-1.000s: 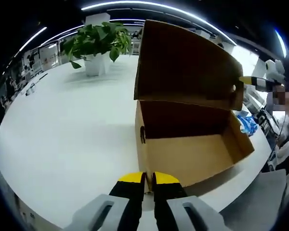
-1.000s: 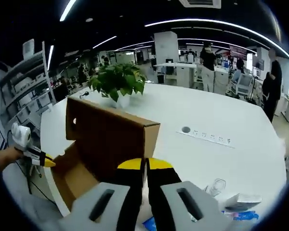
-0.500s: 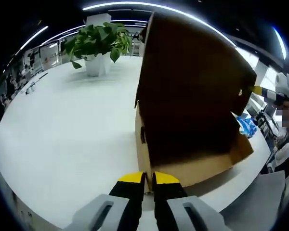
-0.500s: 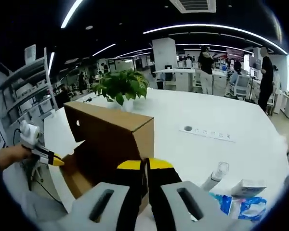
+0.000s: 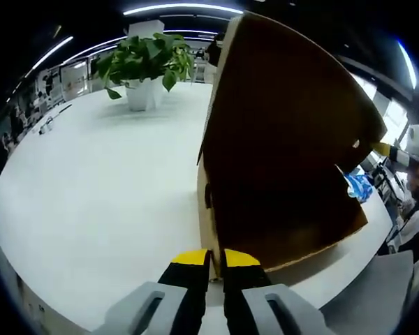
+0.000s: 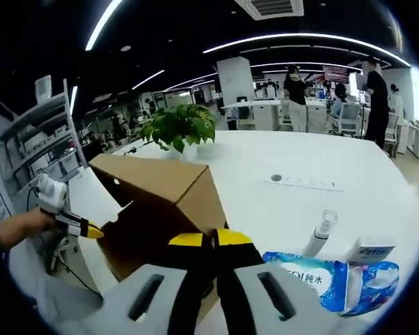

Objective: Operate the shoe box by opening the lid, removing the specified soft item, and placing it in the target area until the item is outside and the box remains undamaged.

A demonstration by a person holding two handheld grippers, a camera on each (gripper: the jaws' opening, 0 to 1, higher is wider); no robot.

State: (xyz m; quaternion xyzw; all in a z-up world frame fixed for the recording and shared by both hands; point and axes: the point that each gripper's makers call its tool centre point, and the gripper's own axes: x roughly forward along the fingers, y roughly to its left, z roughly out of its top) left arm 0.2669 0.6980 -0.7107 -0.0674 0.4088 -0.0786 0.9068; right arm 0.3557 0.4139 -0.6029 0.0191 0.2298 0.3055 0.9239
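A brown cardboard shoe box point(image 5: 203, 230) stands on the white table point(image 5: 91, 195). Its hinged lid point(image 5: 286, 118) leans low over the opening, its dark underside towards me, and hides the inside. My left gripper point(image 5: 215, 259) is shut, its yellow tips against the box's near corner. In the right gripper view the lid point(image 6: 157, 183) lies almost flat on the box. My right gripper point(image 6: 213, 240) is shut just at the lid's near corner. The left gripper point(image 6: 84, 229), held in a hand, sits at the box's far end. A blue soft packet point(image 6: 311, 274) lies on the table outside the box.
A potted plant point(image 5: 145, 66) stands at the back of the table. Beside the blue packet are a small spray bottle point(image 6: 320, 232) and a small white carton point(image 6: 372, 250). A socket strip point(image 6: 304, 183) is set into the tabletop. People stand at desks behind point(image 6: 295, 89).
The lid has swung down from upright to nearly shut over the box. The right gripper has followed it down, bringing the blue packet and bottle into view. The left gripper has stayed put.
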